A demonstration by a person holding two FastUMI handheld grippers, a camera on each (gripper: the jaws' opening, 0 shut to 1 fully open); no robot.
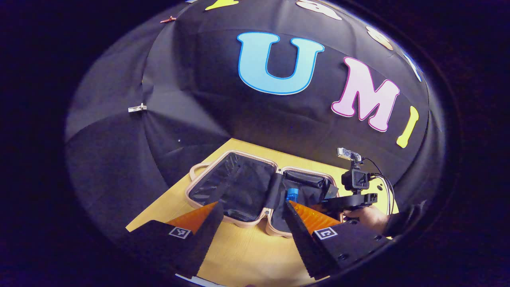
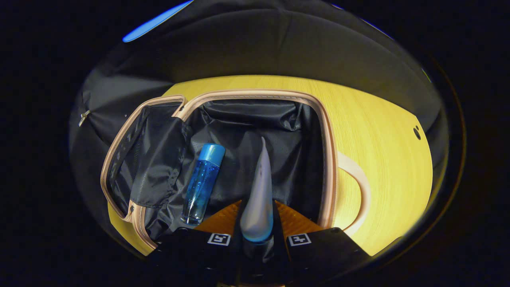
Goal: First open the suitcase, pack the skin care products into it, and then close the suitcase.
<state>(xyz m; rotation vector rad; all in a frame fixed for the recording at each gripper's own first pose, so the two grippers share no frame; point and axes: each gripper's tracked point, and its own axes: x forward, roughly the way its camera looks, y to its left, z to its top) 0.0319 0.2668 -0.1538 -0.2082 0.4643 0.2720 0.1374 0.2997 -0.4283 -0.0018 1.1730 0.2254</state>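
The pink suitcase (image 1: 235, 221) lies open on the wooden table, both black-lined halves facing up. A blue bottle (image 2: 202, 182) with a blue cap lies in the right half (image 2: 323, 143); its cap shows as the blue bottle (image 1: 292, 195) in the left gripper view. My right gripper (image 2: 257, 211) hangs over that half, shut on a pale grey tube (image 2: 259, 191) that points away from the camera. The same right gripper (image 1: 338, 203), held by a hand, reaches over the case's right half. My left gripper (image 1: 253, 207) stands open above the table in front of the case, with nothing between its fingers.
The wooden table (image 2: 382, 131) has bare surface to the right of the case and in front of it (image 1: 247, 255). The case's handle (image 2: 358, 187) lies on the table at its right side. Black cloth walls close in behind the table.
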